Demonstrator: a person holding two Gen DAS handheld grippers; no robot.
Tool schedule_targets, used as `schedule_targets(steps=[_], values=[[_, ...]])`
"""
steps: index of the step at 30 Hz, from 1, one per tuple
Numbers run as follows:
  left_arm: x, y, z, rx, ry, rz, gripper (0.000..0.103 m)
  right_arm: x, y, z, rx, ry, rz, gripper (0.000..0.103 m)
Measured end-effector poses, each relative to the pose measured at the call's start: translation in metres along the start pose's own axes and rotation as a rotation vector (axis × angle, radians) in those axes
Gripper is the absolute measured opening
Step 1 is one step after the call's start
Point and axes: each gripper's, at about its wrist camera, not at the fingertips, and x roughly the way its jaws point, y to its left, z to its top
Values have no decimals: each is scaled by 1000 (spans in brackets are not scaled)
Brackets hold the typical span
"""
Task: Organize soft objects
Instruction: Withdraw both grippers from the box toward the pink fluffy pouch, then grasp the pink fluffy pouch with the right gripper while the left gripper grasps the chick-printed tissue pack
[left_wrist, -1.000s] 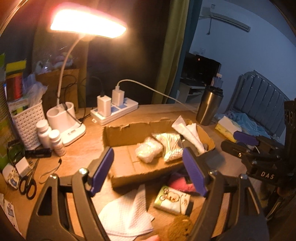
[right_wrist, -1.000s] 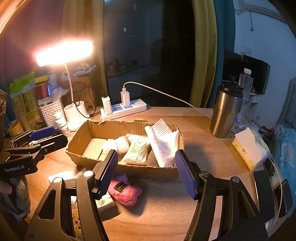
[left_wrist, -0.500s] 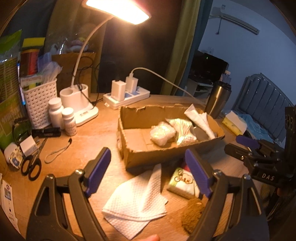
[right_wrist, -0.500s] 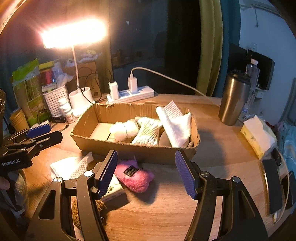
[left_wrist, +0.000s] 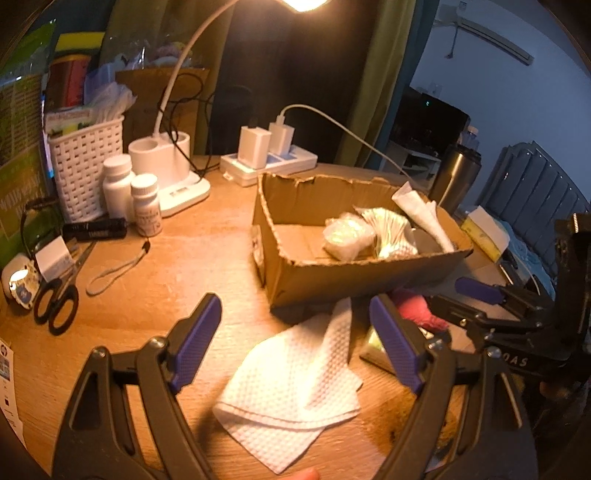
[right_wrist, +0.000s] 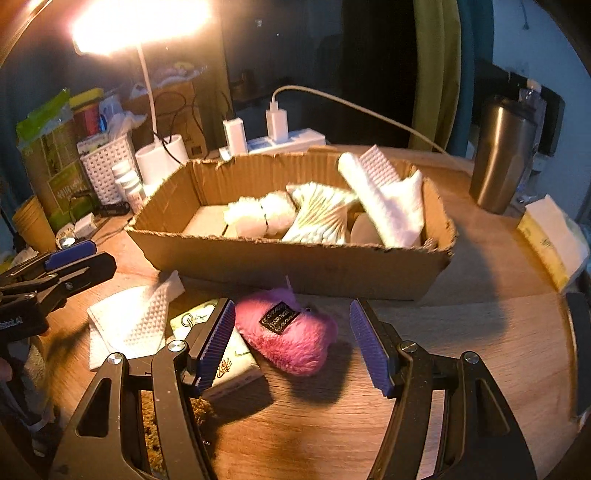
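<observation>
A cardboard box (right_wrist: 295, 266) (left_wrist: 354, 280) holds cotton balls (right_wrist: 258, 216), a bag of cotton swabs (right_wrist: 317, 218) and white cloths (right_wrist: 384, 199). In front of it on the table lie a pink fluffy pouch (right_wrist: 295, 339) (left_wrist: 413, 306), a tissue packet (right_wrist: 232, 358) and a white paper towel (left_wrist: 295, 380) (right_wrist: 125, 328). My right gripper (right_wrist: 295, 343) is open, its jaws either side of the pink pouch, just above it. My left gripper (left_wrist: 299, 347) is open and empty above the paper towel. A brown fuzzy thing (right_wrist: 151, 435) is half hidden by my right gripper.
A desk lamp base (left_wrist: 166, 166), white basket (left_wrist: 85, 166), two pill bottles (left_wrist: 133, 195), power strip (left_wrist: 269, 162), scissors (left_wrist: 55, 302) and a flashlight (left_wrist: 96, 229) stand left and behind. A steel tumbler (right_wrist: 502, 155) and tissue pack (right_wrist: 554, 240) stand right.
Both grippers have moved lower and nearer the table front. The right one has come down around the pink pouch; the left has dropped over the paper towel. Both stayed open.
</observation>
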Motion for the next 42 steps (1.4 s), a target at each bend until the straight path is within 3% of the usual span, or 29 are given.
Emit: schedule_targets(steps=[11,12,14,19,29,36,42], values=[[12,-4,-5,14,39,3,84,28,-5,-5,32,67,35,68],[13,-7,-5,19,42,4,84,31,-5,-6,34,78,38,66],[15,-12,-6,31,49,5,84,32,-6,-9,38,85,44,48],[21,-30,-7,72,65,-4,84,26,-12,-12,37,73,64,42],[37,-81,-15,187,116,-41,84,1,-48,-23,97,26,70,41],[58,-104,-25,300,204,-46,84,-11,-68,-29,136,-1,72,41],[78,-106,-29,297,278,-11,84,-15,-70,-31,145,-18,69,41]])
